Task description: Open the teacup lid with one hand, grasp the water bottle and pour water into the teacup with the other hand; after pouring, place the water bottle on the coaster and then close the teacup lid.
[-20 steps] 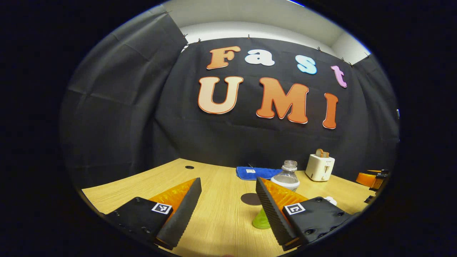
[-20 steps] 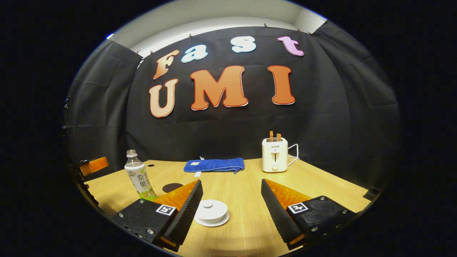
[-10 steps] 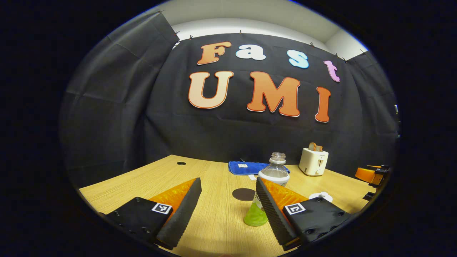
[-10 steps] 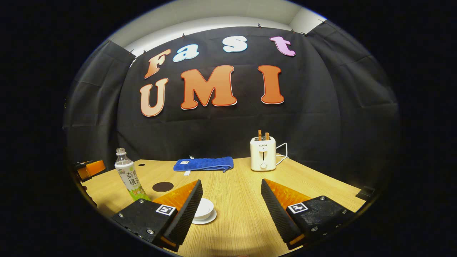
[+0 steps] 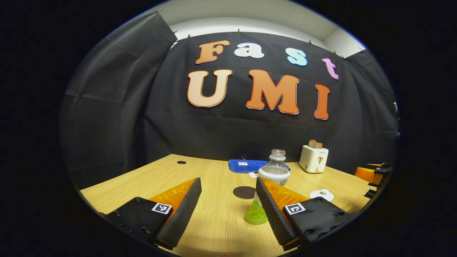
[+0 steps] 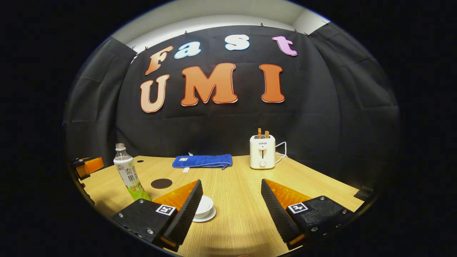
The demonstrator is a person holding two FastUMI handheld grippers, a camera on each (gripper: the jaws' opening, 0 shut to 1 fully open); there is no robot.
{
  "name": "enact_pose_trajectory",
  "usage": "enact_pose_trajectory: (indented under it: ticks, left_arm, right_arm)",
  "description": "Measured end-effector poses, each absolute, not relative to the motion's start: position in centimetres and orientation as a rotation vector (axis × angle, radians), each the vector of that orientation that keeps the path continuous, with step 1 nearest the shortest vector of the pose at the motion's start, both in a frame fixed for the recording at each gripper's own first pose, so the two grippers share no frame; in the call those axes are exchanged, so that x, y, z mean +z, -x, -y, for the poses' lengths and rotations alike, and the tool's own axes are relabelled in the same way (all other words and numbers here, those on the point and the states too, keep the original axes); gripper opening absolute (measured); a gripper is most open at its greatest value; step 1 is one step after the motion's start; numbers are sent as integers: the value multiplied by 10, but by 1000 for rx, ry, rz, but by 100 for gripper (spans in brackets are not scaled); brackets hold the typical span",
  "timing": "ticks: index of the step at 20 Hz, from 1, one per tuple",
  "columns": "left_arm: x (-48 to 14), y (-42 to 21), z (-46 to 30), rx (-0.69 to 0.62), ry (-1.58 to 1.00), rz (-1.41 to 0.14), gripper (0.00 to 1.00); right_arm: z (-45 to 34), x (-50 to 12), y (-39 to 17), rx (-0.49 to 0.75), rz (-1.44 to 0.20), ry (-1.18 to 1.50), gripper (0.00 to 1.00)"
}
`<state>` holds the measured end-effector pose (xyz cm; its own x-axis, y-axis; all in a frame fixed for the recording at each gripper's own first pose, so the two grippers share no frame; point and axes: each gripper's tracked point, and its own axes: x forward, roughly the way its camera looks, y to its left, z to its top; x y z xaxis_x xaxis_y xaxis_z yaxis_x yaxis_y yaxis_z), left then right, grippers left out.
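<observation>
Standing upright — water bottle (image 5: 272, 178); both grippers gaping, empty.

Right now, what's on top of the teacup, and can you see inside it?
The white lid sits on the teacup, which stands on its saucer. The lid covers the inside, so any contents are hidden. The right gripper's left finger also blocks the cup's near side.

blue towel (image 6: 202, 161), white toaster (image 6: 262, 156), dark round coaster (image 6: 161, 183), white teacup (image 6: 204, 208)
</observation>
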<state>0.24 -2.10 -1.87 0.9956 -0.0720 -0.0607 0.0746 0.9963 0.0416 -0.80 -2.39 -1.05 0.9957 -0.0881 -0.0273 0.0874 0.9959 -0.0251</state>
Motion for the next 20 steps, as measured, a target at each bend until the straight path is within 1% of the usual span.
enact_pose_trajectory:
  ticks: [8,15,20]
  left_arm:
    - [-20,2,25,-77,-58,-58,99]
    - [-23,3,23,-75,-70,-61,99]
    - [-25,0,20,-68,-74,-66,99]
  right_arm:
    - [10,-15,2,-62,-42,35,98]
    - [-19,-26,-22,-15,-59,48,98]
    - [-39,-45,-41,24,-115,68,98]
